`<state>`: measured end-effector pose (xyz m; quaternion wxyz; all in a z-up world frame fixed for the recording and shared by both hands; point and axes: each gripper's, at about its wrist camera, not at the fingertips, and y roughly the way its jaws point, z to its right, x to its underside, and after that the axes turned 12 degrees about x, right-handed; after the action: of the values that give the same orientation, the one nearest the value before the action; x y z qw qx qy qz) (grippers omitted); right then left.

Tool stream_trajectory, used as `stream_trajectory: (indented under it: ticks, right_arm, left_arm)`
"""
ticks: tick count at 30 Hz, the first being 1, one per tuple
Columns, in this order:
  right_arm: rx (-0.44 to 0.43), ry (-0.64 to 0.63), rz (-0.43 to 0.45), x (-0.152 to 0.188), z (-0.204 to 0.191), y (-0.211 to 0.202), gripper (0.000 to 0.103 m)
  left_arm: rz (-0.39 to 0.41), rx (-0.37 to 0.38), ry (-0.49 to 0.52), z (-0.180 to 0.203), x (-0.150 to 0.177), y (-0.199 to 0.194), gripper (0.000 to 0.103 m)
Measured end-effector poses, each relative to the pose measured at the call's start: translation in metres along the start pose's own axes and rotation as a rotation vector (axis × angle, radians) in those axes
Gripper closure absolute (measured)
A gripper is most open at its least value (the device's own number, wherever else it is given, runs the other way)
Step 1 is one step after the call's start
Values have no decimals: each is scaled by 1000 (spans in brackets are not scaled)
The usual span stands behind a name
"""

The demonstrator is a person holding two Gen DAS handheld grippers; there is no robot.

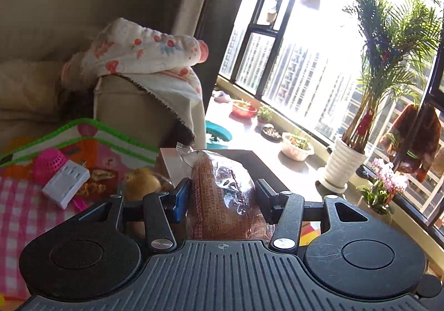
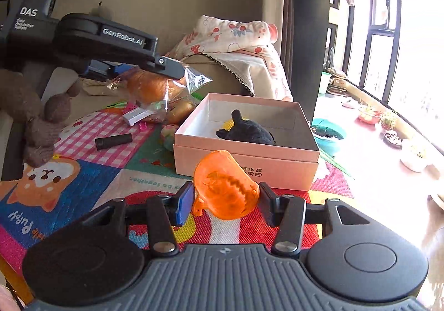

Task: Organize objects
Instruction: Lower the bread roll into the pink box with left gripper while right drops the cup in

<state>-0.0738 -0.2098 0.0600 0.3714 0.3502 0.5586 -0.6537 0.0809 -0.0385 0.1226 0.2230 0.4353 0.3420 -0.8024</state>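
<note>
We are clamping the orange toy in our right gripper, the pink box lying just ahead; our left gripper is gripping the bagged bread, farther off.

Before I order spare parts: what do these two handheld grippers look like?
Both are matte black: ribbed grey-black body, two round discs, linkage bars with silver screws. The right gripper and left gripper each have one blue pad and one black. White "DAS" and "GenRobot.AI" lettering marks the left's side.
</note>
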Motion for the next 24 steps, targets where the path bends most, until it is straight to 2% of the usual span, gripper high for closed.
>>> stream_trajectory:
  ticks: [5,9,11,12,14,18,21,23,24]
  right_arm:
    - [11,42,2,8,16,9,54]
    - [19,68,-17,16,23,19,54]
    - [21,80,-28,20,27,22,54]
    - [23,84,-31,21,28,23,54]
    - [30,91,-41,25,31,26,54]
    - [39,93,-57,27,32,32,54]
    - [39,90,-60,26,29,34,54]
    - [36,87,-54,24,27,33,54]
    - [34,86,-51,24,26,32,54]
  left_arm:
    - [5,41,-89,0,-31,62,48]
    - [10,80,-143,-2,-39,111,47]
    - [-25,57,-140,-3,-34,131,47]
    - [-48,21,-129,-3,-30,141,47]
    - [-78,-23,-97,-4,-22,151,47]
    - [-119,-48,-60,-8,-16,152,47]
    - [-219,-59,-4,-7,-13,158,48]
    - [-189,-71,25,-5,-14,153,48]
    - [-134,-61,21,-4,-16,146,48]
